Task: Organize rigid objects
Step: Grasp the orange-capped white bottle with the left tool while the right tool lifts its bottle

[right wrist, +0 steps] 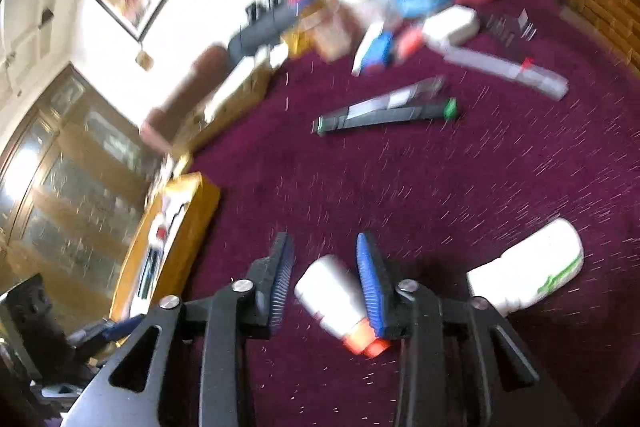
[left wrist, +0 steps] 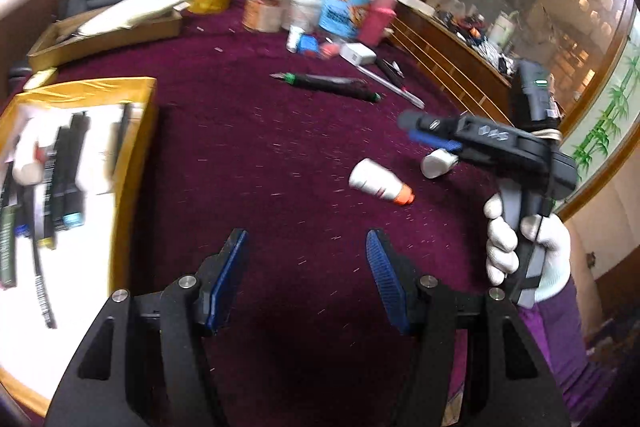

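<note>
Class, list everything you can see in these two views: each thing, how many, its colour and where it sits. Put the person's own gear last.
Orange-capped bottle: one, white, lying on the cloth between the right gripper's fingers.
Second bottle: one, white, lying to its right.
Markers: blurred, looks like two, black with green ends, mid-cloth.
Tray: one, gold, left, holding pens.
Jars: several, mixed, far edge.
Left gripper: open, empty.
Right gripper: open.
</note>
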{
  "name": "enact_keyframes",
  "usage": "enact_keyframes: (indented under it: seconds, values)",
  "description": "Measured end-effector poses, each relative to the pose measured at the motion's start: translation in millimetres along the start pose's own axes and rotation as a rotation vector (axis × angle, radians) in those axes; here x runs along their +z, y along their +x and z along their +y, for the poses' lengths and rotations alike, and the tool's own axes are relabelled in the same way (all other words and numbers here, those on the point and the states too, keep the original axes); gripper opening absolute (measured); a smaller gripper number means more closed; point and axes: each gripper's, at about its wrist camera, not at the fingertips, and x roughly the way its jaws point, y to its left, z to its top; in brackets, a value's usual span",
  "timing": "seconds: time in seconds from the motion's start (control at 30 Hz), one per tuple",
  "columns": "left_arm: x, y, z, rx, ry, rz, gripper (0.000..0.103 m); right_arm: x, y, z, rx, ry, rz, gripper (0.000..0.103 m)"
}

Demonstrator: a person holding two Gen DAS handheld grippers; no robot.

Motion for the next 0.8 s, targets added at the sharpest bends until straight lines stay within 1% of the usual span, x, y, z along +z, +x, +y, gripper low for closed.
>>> enact_keyframes:
  seconds: [0.03, 0.07, 0.1, 0.17, 0.23, 0.27, 0.3, 0.37, 0.4, 0.47, 0.5, 0.53, 0.57, 0.67, 0.7, 0.73, 0.8]
  values:
    - [2, 7, -4, -0.004, 0.002, 0.009, 0.060, 0, -10, -5, -0.037, 0.008, -0.048, 0.049]
    - [5, 18, -9, -0.004, 0.002, 0.026, 0.060, -2, -20, -13, -0.075, 0.029, -0.092, 0.050]
    - [6, 26, -13, -0.009, -0.004, 0.043, 0.060, -5, -30, -25, -0.105, 0.065, -0.117, 0.051]
    - [11, 46, -21, -0.052, -0.033, 0.084, 0.059, -14, -45, -47, -0.113, 0.137, -0.136, 0.051]
    - [16, 56, -27, -0.074, -0.042, 0.085, 0.059, -19, -52, -61, -0.129, 0.175, -0.132, 0.051]
    - [18, 60, -33, -0.074, -0.024, 0.076, 0.059, -24, -54, -70, -0.139, 0.192, -0.116, 0.051]
    - [20, 65, -40, -0.067, 0.007, 0.074, 0.059, -25, -55, -75, -0.135, 0.203, -0.102, 0.051]
    - [22, 71, -51, -0.086, 0.052, 0.073, 0.059, -27, -53, -86, -0.109, 0.239, -0.074, 0.051]
    - [22, 75, -59, -0.091, 0.103, 0.070, 0.059, -29, -52, -90, -0.089, 0.257, -0.060, 0.051]
    - [21, 83, -74, -0.056, 0.220, 0.054, 0.059, -29, -48, -97, -0.045, 0.289, -0.036, 0.051]
    - [16, 89, -84, -0.029, 0.313, 0.050, 0.059, -29, -46, -98, -0.034, 0.297, -0.028, 0.051]
    - [12, 94, -92, -0.005, 0.384, 0.058, 0.059, -29, -43, -96, -0.029, 0.299, -0.025, 0.051]
    - [8, 99, -98, 0.008, 0.430, 0.069, 0.060, -28, -40, -94, -0.025, 0.299, -0.021, 0.051]
    - [-1, 107, -106, 0.020, 0.482, 0.122, 0.060, -28, -35, -86, -0.029, 0.289, -0.012, 0.051]
    - [-2, 106, -107, 0.027, 0.490, 0.106, 0.060, -28, -34, -85, -0.029, 0.287, -0.011, 0.051]
    - [-2, 106, -107, 0.030, 0.485, 0.110, 0.060, -27, -32, -83, -0.033, 0.286, -0.008, 0.051]
    - [1, 105, -102, 0.019, 0.441, 0.118, 0.048, -26, -29, -79, -0.043, 0.283, -0.001, 0.051]
